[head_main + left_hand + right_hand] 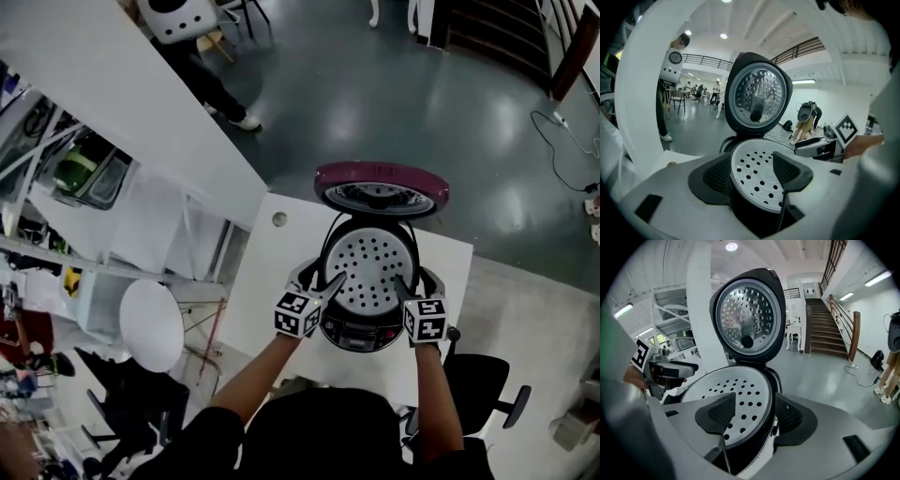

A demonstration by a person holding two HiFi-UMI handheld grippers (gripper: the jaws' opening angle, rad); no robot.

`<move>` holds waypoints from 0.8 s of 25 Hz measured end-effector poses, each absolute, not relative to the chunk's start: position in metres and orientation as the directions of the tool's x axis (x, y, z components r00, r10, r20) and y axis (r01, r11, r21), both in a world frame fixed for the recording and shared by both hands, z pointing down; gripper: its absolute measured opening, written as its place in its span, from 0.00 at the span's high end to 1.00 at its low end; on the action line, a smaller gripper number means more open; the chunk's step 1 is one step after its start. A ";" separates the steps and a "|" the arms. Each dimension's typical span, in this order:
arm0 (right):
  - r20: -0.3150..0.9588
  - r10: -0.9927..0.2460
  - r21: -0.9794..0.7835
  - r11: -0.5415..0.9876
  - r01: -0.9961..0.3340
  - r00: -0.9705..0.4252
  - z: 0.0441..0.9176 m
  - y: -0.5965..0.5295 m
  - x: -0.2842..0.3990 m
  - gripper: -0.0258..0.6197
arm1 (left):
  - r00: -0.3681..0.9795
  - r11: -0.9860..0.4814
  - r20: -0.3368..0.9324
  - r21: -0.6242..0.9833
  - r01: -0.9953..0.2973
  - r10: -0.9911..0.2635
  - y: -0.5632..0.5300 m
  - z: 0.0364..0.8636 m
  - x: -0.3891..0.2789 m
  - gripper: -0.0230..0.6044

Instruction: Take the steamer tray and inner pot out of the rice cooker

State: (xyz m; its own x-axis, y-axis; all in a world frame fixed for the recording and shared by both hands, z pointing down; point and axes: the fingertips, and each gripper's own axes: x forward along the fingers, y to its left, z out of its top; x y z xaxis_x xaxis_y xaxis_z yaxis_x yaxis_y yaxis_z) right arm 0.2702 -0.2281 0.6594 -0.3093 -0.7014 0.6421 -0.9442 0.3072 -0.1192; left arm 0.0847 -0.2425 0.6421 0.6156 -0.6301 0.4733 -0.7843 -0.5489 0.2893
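The rice cooker [370, 323] stands on a white table [272, 281] with its lid [380, 187] swung up at the back. The white perforated steamer tray [372, 261] sits in its mouth; the inner pot beneath is hidden. My left gripper [323, 286] is open at the tray's left rim: in the left gripper view, the left gripper [752, 173] has one jaw outside the cooker wall and one over the tray [757, 176]. My right gripper [405, 289] is open at the right rim, and the right gripper [757, 416] straddles the tray [736, 399] the same way.
A small round cap [278, 218] lies at the table's back left corner. A black office chair [483, 394] stands at the front right, and a round white stool [150, 323] at the left. Shelving [66, 187] fills the left side. A person [220, 94] stands far back.
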 end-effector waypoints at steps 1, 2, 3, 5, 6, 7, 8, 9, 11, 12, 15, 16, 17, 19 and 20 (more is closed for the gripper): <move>0.650 -0.692 -0.118 0.314 -0.942 -0.312 0.661 -0.230 0.268 0.60 | 0.613 -0.551 0.481 0.283 -0.785 -0.627 -0.246 0.644 0.086 0.54; 0.663 -0.680 -0.110 0.325 -0.939 -0.313 0.664 -0.231 0.266 0.60 | 0.611 -0.550 0.492 0.283 -0.786 -0.620 -0.248 0.647 0.086 0.54; 0.677 -0.667 -0.094 0.339 -0.936 -0.310 0.667 -0.233 0.265 0.60 | 0.611 -0.547 0.504 0.289 -0.786 -0.611 -0.250 0.650 0.086 0.54; 0.699 -0.650 -0.057 0.363 -0.930 -0.297 0.673 -0.236 0.264 0.60 | 0.607 -0.541 0.530 0.297 -0.787 -0.593 -0.254 0.654 0.086 0.54; 0.706 -0.645 -0.046 0.368 -0.929 -0.291 0.675 -0.237 0.264 0.60 | 0.601 -0.540 0.544 0.291 -0.790 -0.586 -0.255 0.656 0.085 0.54; 0.713 -0.639 -0.041 0.373 -0.927 -0.288 0.678 -0.238 0.264 0.60 | 0.594 -0.541 0.560 0.281 -0.792 -0.578 -0.256 0.658 0.084 0.54; 0.719 -0.633 -0.036 0.378 -0.925 -0.286 0.681 -0.239 0.263 0.60 | 0.586 -0.544 0.576 0.271 -0.794 -0.569 -0.258 0.661 0.084 0.54; 0.725 -0.627 -0.027 0.385 -0.923 -0.283 0.684 -0.240 0.262 0.60 | 0.580 -0.549 0.593 0.260 -0.795 -0.559 -0.259 0.663 0.083 0.54; 0.736 -0.623 0.010 0.403 -0.915 -0.266 0.687 -0.242 0.261 0.60 | 0.566 -0.562 0.616 0.230 -0.794 -0.548 -0.264 0.667 0.082 0.54; 0.739 -0.624 0.037 0.413 -0.910 -0.253 0.688 -0.242 0.261 0.60 | 0.558 -0.570 0.623 0.210 -0.794 -0.548 -0.266 0.668 0.082 0.54; 0.746 -0.630 0.102 0.432 -0.896 -0.218 0.691 -0.242 0.261 0.60 | 0.536 -0.596 0.653 0.159 -0.787 -0.535 -0.268 0.675 0.081 0.56; 0.746 -0.633 0.116 0.431 -0.895 -0.208 0.691 -0.242 0.261 0.60 | 0.528 -0.606 0.665 0.141 -0.783 -0.527 -0.268 0.679 0.081 0.57; 0.745 -0.638 0.130 0.428 -0.894 -0.197 0.691 -0.243 0.262 0.60 | 0.521 -0.616 0.676 0.124 -0.778 -0.521 -0.268 0.682 0.082 0.58; 0.739 -0.651 0.157 0.420 -0.894 -0.176 0.691 -0.245 0.263 0.60 | 0.507 -0.627 0.691 0.099 -0.772 -0.515 -0.269 0.686 0.083 0.58; 0.735 -0.657 0.170 0.417 -0.893 -0.167 0.691 -0.246 0.263 0.61 | 0.497 -0.627 0.697 0.086 -0.774 -0.518 -0.269 0.688 0.082 0.59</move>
